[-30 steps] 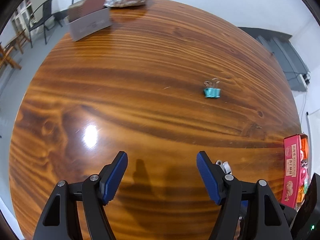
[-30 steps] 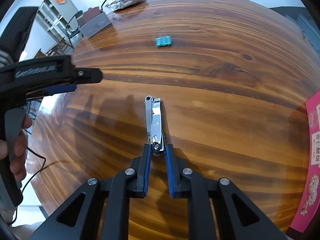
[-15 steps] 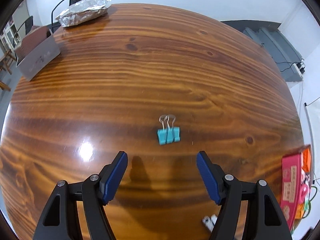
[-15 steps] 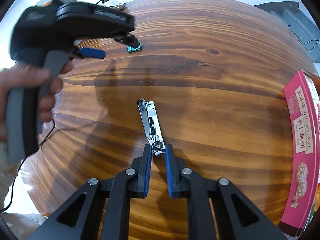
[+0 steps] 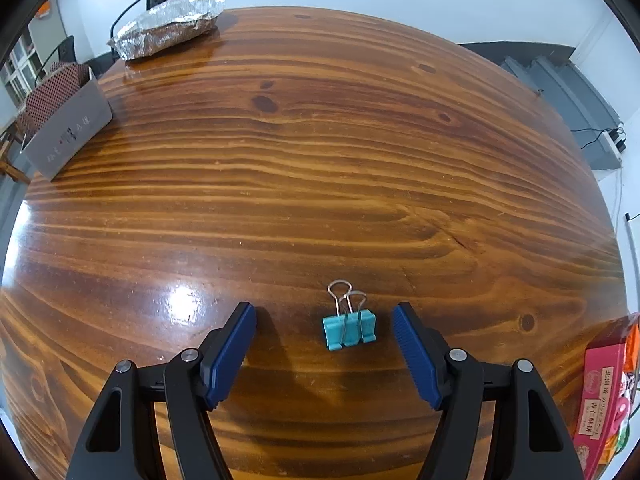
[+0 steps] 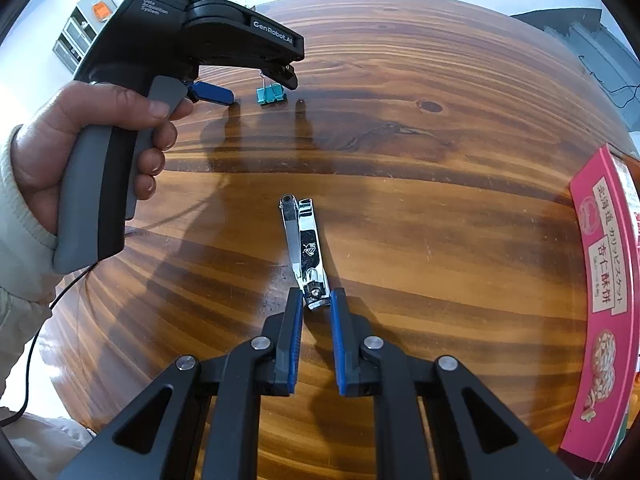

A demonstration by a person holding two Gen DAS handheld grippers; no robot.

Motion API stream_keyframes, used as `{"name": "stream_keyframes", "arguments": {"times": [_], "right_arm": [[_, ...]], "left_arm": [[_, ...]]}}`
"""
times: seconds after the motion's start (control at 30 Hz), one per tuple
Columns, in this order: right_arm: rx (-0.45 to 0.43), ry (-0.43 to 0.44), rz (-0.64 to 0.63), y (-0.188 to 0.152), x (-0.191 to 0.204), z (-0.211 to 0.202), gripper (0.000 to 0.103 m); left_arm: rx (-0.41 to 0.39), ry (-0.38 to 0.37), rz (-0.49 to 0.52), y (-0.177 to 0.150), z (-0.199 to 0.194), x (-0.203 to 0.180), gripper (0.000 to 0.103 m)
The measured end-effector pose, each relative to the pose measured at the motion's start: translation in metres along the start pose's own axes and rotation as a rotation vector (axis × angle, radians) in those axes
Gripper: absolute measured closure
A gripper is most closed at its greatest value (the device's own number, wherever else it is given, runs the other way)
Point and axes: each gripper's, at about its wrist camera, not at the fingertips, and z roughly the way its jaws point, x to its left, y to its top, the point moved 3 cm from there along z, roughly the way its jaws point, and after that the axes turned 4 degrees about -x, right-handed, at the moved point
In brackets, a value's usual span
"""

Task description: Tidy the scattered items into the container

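Here we see our right gripper [image 6: 316,300] closed tight on the hinge end of a silver nail clipper [image 6: 303,250], which sticks out ahead of the tips and points away from us, its lever end farthest out. To the right of these tips, well apart, stands the pink biscuit box [image 6: 604,280] at the edge of the wooden table [image 6: 440,184].

Further ahead and to the left, our left hand [image 6: 84,148] grips the handle of the left gripper [image 5: 324,330]. Its jaws stand wide and hold nothing; between the blue pads [image 5: 232,350], touching neither, lies a teal binder clip [image 5: 349,330] on the tabletop, its wire handles pointing away from the tips.

Far beyond the left tips, toward the left edge of the table, we make out a grey box with a brown patterned lid [image 5: 64,128], and farther still a foil-wrapped package [image 5: 168,26].
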Motion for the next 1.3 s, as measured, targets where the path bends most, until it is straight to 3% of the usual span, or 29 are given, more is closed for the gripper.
{"name": "stream_keyframes", "arguments": {"times": [0.17,0.4,0.57,1.17,1.3], "right_arm": [[-0.001,-0.007,0.001,0.001,0.001,0.003,0.088],[-0.002,-0.019,-0.001,0.0,0.002,0.003,0.088],[-0.005,-0.03,-0.006,0.0,0.003,0.002,0.088],[0.009,-0.033,0.018,0.001,-0.004,0.006,0.086],[0.009,-0.026,0.021,0.001,-0.001,0.007,0.074]], "left_arm": [[-0.012,0.021,0.04,0.004,0.002,-0.003,0.046],[-0.027,0.009,0.091,0.004,-0.003,0.0,0.08],[-0.045,-0.015,0.092,0.002,-0.016,0.009,0.091],[-0.046,-0.041,0.013,-0.01,-0.038,0.048,0.091],[-0.032,-0.052,-0.003,-0.013,-0.036,0.047,0.09]]}}
